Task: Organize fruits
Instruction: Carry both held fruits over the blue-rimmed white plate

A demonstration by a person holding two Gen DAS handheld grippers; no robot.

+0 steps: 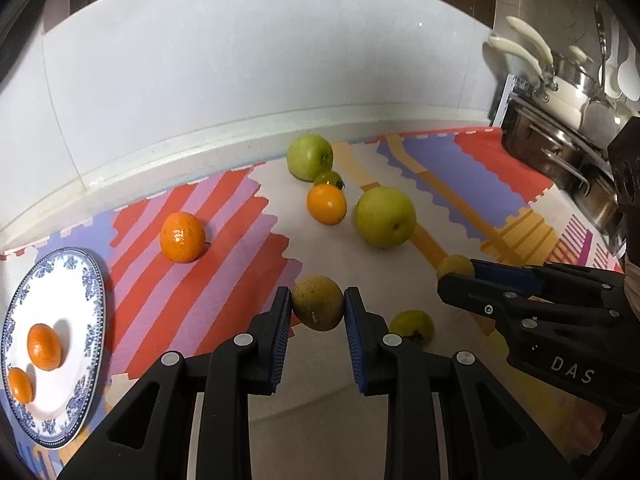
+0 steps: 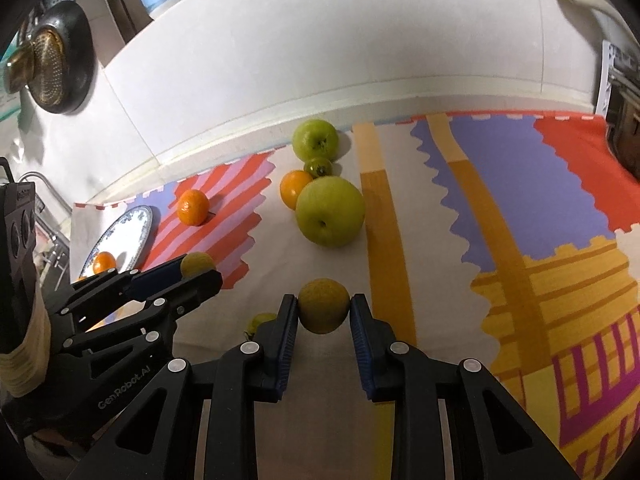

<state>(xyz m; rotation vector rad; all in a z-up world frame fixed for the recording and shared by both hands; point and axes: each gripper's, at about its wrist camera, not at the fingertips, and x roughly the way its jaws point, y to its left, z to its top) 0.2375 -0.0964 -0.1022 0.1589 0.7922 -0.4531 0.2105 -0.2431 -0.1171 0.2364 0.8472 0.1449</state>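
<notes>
My left gripper [image 1: 317, 300] is shut on a round yellow-brown fruit [image 1: 318, 314], held just above the striped mat. My right gripper [image 2: 324, 303] is shut on a second yellow-brown fruit [image 2: 323, 312] of the same kind. Each gripper shows in the other's view: the right gripper [image 1: 458, 274] with its fruit [image 1: 454, 265], the left gripper [image 2: 199, 267] with its fruit [image 2: 196, 262]. On the mat lie two green apples [image 1: 310, 157] [image 1: 385, 217], two oranges [image 1: 182, 237] [image 1: 326, 203] and two small green fruits [image 1: 328, 179] [image 1: 412, 326]. A blue-patterned plate [image 1: 68, 276] at the left holds two oranges [image 1: 44, 346].
A white tiled wall [image 1: 240, 80] with a raised ledge runs behind the colourful mat [image 2: 500, 200]. Pots and pans [image 1: 560, 92] stack at the right end. A dark strainer [image 2: 56, 64] hangs at the left, near a sink tap [image 2: 44, 188].
</notes>
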